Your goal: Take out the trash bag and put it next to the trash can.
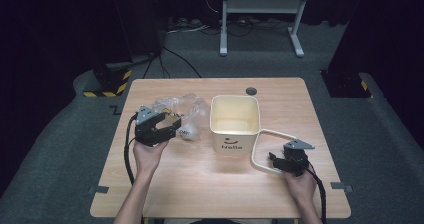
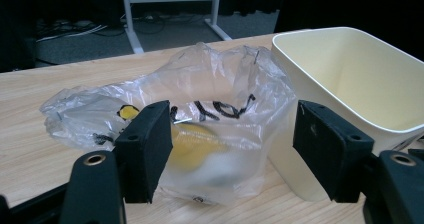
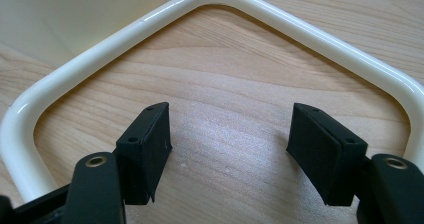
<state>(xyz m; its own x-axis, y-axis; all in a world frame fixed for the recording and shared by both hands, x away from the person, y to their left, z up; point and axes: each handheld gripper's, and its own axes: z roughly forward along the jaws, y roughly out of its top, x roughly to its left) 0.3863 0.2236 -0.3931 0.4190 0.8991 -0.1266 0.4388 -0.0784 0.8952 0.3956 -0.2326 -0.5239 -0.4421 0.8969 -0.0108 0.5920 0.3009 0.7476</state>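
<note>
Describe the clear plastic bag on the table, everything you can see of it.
The clear plastic bag is thin, crinkled film with black lettering and a yellow mark printed on it. It stands slumped on the wooden table, mouth gaping upward, just left of the cream bin in the high view, close enough that contact cannot be ruled out. Something yellow and something pale show blurred through the film. The left gripper has its open jaws at either side of the bag, pads not pressing it.
</note>
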